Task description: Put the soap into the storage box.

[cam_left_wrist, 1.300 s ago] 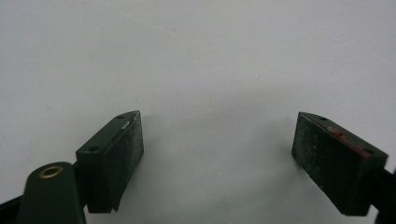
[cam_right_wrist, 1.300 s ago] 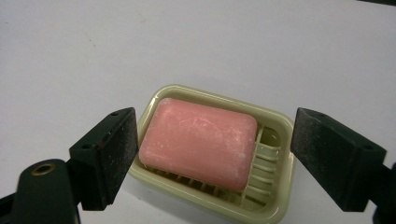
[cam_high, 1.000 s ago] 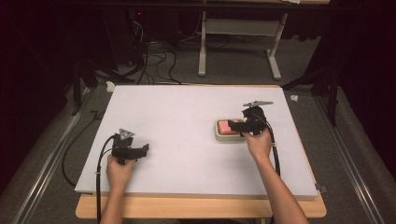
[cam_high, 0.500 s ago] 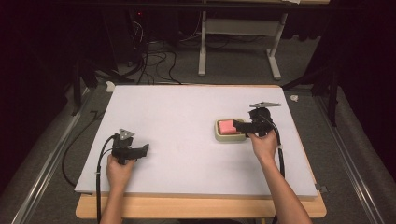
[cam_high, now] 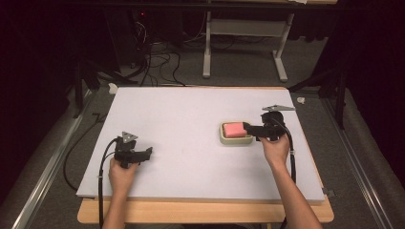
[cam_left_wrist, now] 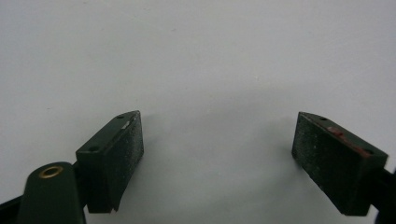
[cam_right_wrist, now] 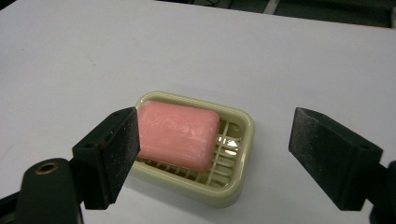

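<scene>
A pink bar of soap [cam_right_wrist: 179,134] lies in a cream slotted soap dish [cam_right_wrist: 238,154] on the white table. In the high view the soap [cam_high: 234,129] and the dish [cam_high: 236,140] sit right of centre. My right gripper [cam_right_wrist: 215,161] is open just behind the dish, its jaws wide apart on either side, touching nothing; in the high view the right gripper [cam_high: 250,130] reaches the dish's right end. My left gripper [cam_left_wrist: 217,158] is open low over bare white table. In the high view the left gripper [cam_high: 148,152] rests near the front left.
The white board [cam_high: 181,114] lies on a wooden table whose front edge [cam_high: 205,212] shows below. Cables [cam_high: 153,62] and a desk frame [cam_high: 243,47] stand on the dark floor beyond the far edge. A small white object [cam_high: 112,88] lies at the far left corner.
My right gripper has drawn back to the right, away from the soap dish, leaving the soap lying in it. The left gripper has stayed still.
</scene>
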`<state>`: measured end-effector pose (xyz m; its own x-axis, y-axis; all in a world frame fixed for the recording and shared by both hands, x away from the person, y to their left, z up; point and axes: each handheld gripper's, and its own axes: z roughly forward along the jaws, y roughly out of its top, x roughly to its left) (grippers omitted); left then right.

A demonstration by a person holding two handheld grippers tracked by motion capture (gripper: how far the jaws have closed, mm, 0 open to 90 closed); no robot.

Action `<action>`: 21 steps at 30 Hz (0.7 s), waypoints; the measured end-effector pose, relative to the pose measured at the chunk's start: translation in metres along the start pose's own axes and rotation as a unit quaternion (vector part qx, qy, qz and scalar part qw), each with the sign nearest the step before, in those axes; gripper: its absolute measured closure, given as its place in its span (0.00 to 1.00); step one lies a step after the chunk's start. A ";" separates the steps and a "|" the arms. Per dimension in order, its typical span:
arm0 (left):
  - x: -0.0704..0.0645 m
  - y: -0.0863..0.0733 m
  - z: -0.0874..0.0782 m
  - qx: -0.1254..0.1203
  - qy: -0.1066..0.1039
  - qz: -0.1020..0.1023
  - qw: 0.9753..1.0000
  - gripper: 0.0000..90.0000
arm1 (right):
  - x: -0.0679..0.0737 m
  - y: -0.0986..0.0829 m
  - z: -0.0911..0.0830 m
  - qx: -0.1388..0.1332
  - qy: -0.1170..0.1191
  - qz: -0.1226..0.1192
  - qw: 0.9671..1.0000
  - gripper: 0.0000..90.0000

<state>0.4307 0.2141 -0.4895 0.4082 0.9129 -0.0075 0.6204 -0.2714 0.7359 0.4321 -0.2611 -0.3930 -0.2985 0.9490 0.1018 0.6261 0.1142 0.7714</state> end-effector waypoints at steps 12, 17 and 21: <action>0.000 0.000 0.000 0.000 0.000 0.000 1.000 0.19 | -0.007 -0.003 -0.012 -0.014 0.000 0.003 1.000 0.19; 0.000 0.000 0.000 0.000 0.000 0.000 1.000 0.19 | -0.009 -0.003 -0.018 -0.020 0.000 0.001 1.000 0.19; 0.000 0.000 0.000 0.000 0.000 0.000 1.000 0.19 | -0.011 -0.005 -0.022 -0.024 0.000 0.003 1.000 0.19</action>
<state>0.4307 0.2141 -0.4895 0.4083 0.9128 -0.0078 0.6204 -0.2712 0.7359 0.4162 -0.2786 -0.3842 -0.2952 0.9496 0.1055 0.5924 0.0953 0.8000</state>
